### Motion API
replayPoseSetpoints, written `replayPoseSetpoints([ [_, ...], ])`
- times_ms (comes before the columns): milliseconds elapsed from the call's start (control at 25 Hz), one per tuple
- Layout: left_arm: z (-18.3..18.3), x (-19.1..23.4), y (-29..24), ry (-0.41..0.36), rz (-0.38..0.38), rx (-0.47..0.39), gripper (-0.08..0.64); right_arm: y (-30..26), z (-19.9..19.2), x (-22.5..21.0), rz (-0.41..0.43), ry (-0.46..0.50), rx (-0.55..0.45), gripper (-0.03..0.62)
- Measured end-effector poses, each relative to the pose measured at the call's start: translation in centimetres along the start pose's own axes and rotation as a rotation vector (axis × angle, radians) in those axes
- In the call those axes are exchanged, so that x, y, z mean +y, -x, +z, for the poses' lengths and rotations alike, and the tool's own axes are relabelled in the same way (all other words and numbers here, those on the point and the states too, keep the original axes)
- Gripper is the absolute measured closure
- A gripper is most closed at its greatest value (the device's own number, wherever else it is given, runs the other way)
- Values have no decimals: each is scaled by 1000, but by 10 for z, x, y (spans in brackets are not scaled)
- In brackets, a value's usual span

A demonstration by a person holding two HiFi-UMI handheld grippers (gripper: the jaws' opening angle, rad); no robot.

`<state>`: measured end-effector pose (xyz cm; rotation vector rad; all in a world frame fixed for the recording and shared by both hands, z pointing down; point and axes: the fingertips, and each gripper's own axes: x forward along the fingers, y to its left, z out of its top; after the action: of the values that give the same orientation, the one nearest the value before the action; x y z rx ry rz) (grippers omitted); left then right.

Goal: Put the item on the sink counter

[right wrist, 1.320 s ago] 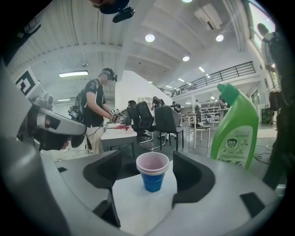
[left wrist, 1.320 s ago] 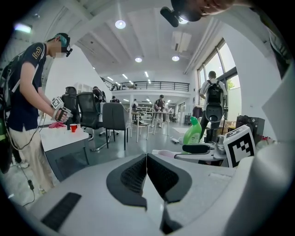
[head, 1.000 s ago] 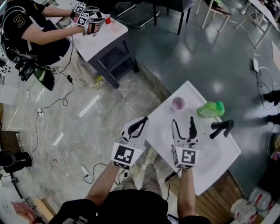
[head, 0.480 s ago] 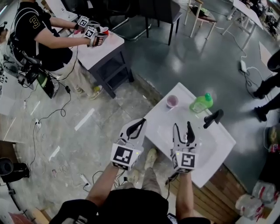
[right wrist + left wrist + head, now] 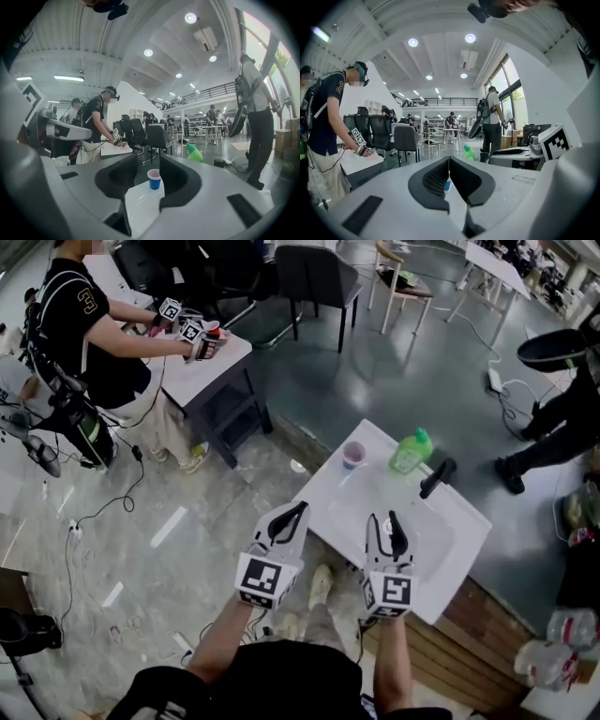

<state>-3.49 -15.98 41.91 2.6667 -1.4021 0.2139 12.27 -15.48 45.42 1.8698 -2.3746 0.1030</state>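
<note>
Counter [image 5: 323,486] is what I see first in the head view: a white sink counter with a shallow basin [image 5: 417,532] sunk into it and a black faucet [image 5: 437,478] at the far side. A cup [image 5: 353,455] stands upright near the far left corner. A green bottle [image 5: 411,452] stands close beside it, between the cup and the faucet. Both rest on the counter top, apart from each other, and neither is held. My left hand-held gripper [image 5: 289,517] hangs just off the counter's near left edge, over the floor. My right hand-held gripper [image 5: 384,524] is over the near part of the basin, well short of the cup and bottle. Across the room another person [image 5: 80,320] sits at a separate counter [image 5: 211,367].

In the left gripper view, the left hand-held gripper [image 5: 449,161] has its jaws pressed together with nothing caught in them. Only a sliver of blue shows far off behind the seam. The green bottle [image 5: 468,151] appears small in the distance, and a standing person [image 5: 491,122] is beyond it.

In the right gripper view, the right hand-held gripper [image 5: 147,165] has a clear gap between its jaws, which are closing. Nothing lies within them. I look through the gap at the cup [image 5: 154,178], blue with a pale rim, upright at the far end of the white counter [image 5: 140,201]. The green bottle [image 5: 193,152] shows just above the right jaw, off to the right.
</note>
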Motion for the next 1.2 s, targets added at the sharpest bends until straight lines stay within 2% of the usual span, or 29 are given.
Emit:
replayPoseSetpoints([
  [400,15,-22,41,-18,-26,-18,554,56,18,6,-47,3,-6,524],
  [600,22,-34,61,-51,-40,-34,554,84,25,13,-63,10,-30,545],
  [760,18,-44,80,-21,-54,-26,554,105,23,22,-71,13,-31,556],
  [960,22,-48,97,-53,-53,-59,554,127,21,30,-84,12,-24,573],
  [1200,19,-52,113,-45,-62,-58,554,142,20,41,-85,17,-23,584],
])
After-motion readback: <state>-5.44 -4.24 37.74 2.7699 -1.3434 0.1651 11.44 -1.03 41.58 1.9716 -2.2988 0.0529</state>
